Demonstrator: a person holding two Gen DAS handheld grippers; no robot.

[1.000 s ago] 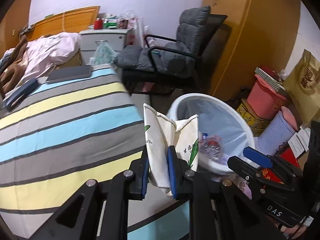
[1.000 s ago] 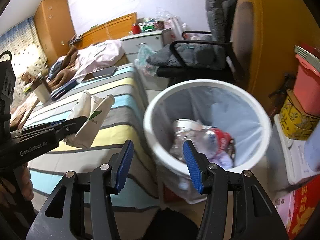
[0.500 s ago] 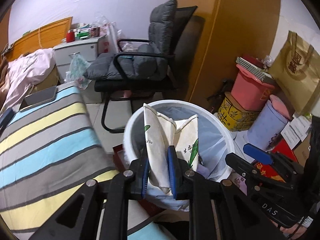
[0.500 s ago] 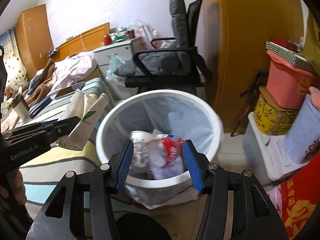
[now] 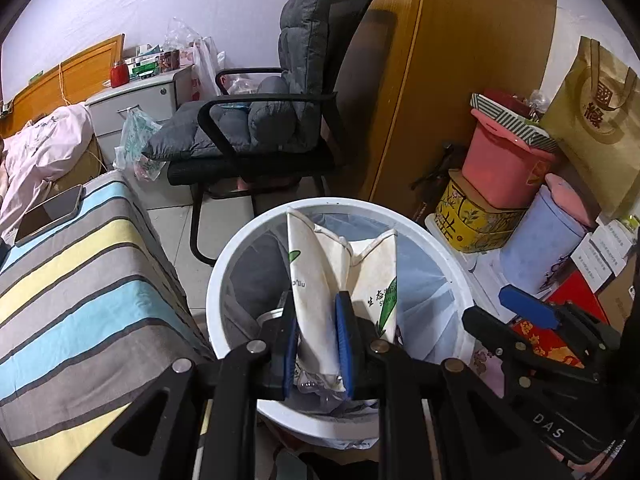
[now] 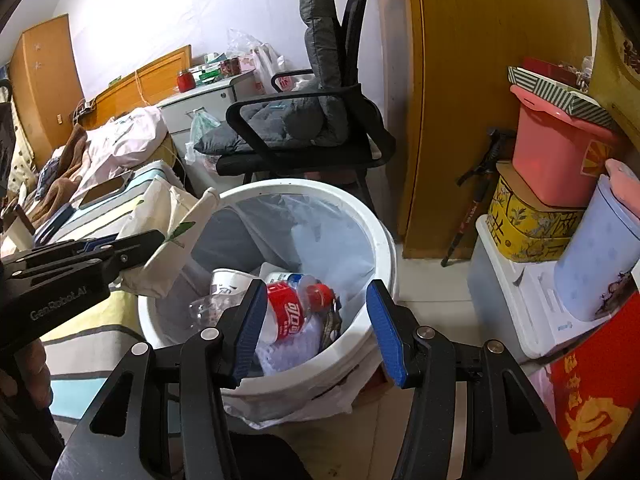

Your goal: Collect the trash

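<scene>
A crumpled white paper bag point(image 5: 320, 280) with green print is pinched in my left gripper point(image 5: 316, 320), which is shut on it and holds it over the white trash bin point(image 5: 440, 248). From the right wrist view the same paper bag point(image 6: 168, 236) hangs over the left rim of the trash bin point(image 6: 384, 240), with the left gripper point(image 6: 132, 246) reaching in from the left. My right gripper point(image 6: 316, 320) stands open above the bin's near side with nothing between its fingers. A plastic bottle with a red label point(image 6: 292, 308) and a paper cup point(image 6: 228, 280) lie inside the bin.
A striped bed point(image 5: 72, 280) with a phone point(image 5: 48, 212) lies to the left of the bin. Behind stands a black chair point(image 5: 272, 128) with grey cushions and a wooden wardrobe point(image 5: 460, 80). Stacked boxes, a pink container point(image 5: 504, 168) and a blue jar point(image 5: 540, 248) crowd the right.
My left gripper has carried the paper bag rightward from above the bed to above the bin. The right gripper has shifted toward the bin and stayed open.
</scene>
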